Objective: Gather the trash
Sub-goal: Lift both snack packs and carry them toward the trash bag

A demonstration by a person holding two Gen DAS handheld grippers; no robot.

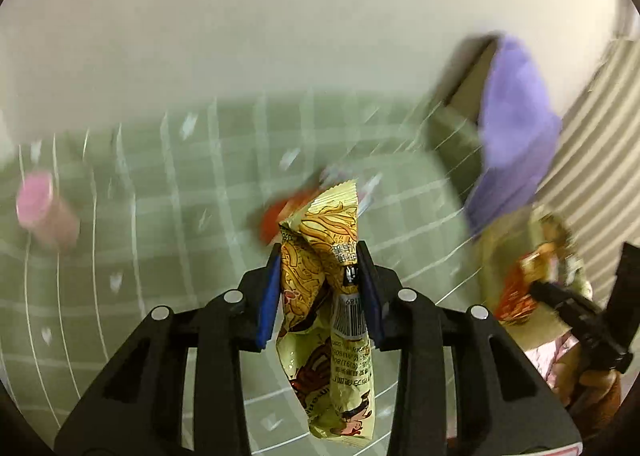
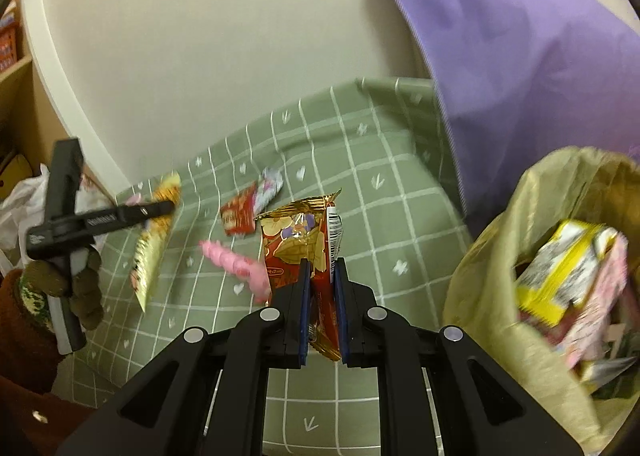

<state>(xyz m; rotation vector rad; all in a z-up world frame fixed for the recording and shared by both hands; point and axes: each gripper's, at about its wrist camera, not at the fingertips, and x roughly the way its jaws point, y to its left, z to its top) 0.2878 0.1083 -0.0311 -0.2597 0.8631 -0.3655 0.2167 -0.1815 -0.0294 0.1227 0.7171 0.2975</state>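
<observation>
My left gripper (image 1: 318,252) is shut on a crumpled yellow snack wrapper (image 1: 320,296) that hangs above the green checked bed cover (image 1: 160,236). In the right wrist view the same gripper (image 2: 160,208) and yellow wrapper (image 2: 154,244) show at the left, in a gloved hand (image 2: 76,284). My right gripper (image 2: 322,262) is shut on a red and gold wrapper (image 2: 296,236). A yellowish trash bag (image 2: 500,256) stands open at the right with several wrappers inside. On the cover lie a red wrapper (image 2: 238,214), a pale purple wrapper (image 2: 270,184) and a pink piece (image 2: 236,264).
A purple pillow (image 2: 520,56) leans against the cream wall behind the trash bag. A wooden shelf (image 2: 16,76) and a white plastic bag (image 2: 20,192) sit past the bed's left edge. A pink cylinder (image 1: 40,208) lies far left in the blurred left wrist view.
</observation>
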